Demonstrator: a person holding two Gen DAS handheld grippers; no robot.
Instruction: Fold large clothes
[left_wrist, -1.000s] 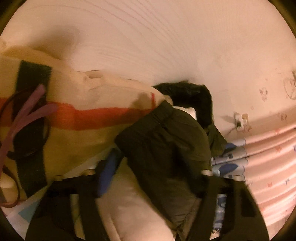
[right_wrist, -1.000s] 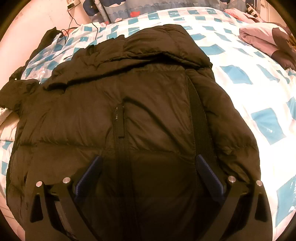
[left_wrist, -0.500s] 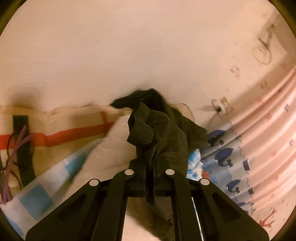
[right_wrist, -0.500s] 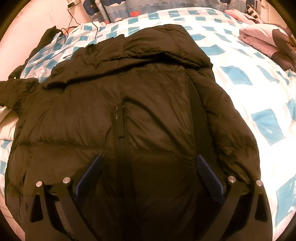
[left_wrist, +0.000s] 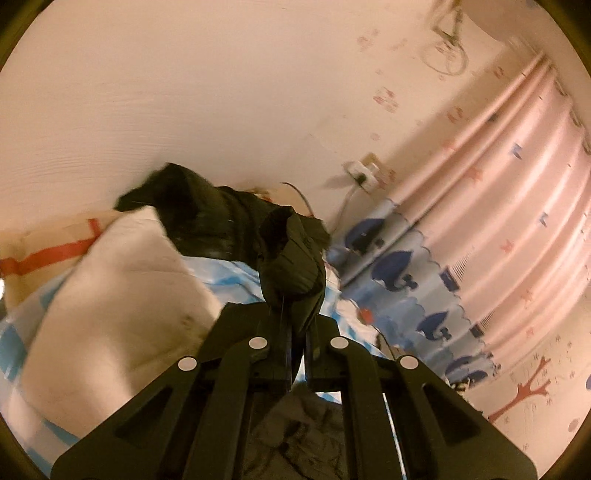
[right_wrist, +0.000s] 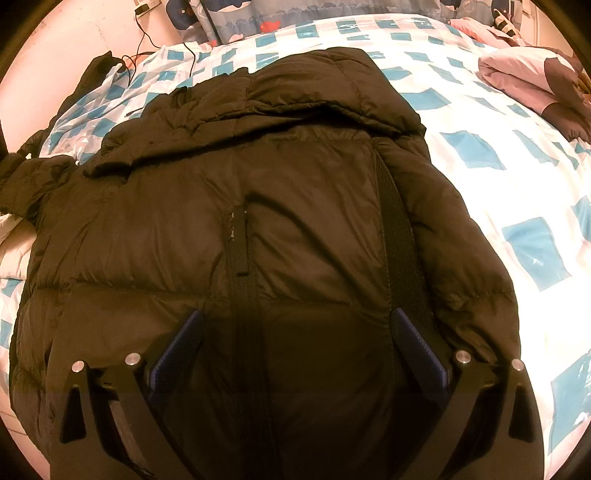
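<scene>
A dark puffer jacket (right_wrist: 258, 221) is spread front-up across a bed covered by a blue-and-white checked duvet (right_wrist: 480, 155), its hood (right_wrist: 314, 92) lying at the far end, toward the whale-print curtain (right_wrist: 258, 11). The right gripper (right_wrist: 295, 354) is held low over the jacket's lower front, its jaws spread wide and closed on nothing. The left gripper (left_wrist: 297, 332) is pressed together on the cuff of a jacket sleeve (left_wrist: 291, 258), which is lifted clear of the bed beside a white pillow (left_wrist: 122, 295). The far sleeve appears already tucked along the jacket's side, judging from the right-wrist view. The fold is judged to be at an early stage: the lifted sleeve is not yet laid across the jacket's front, and the body has yet to be doubled over.
</scene>
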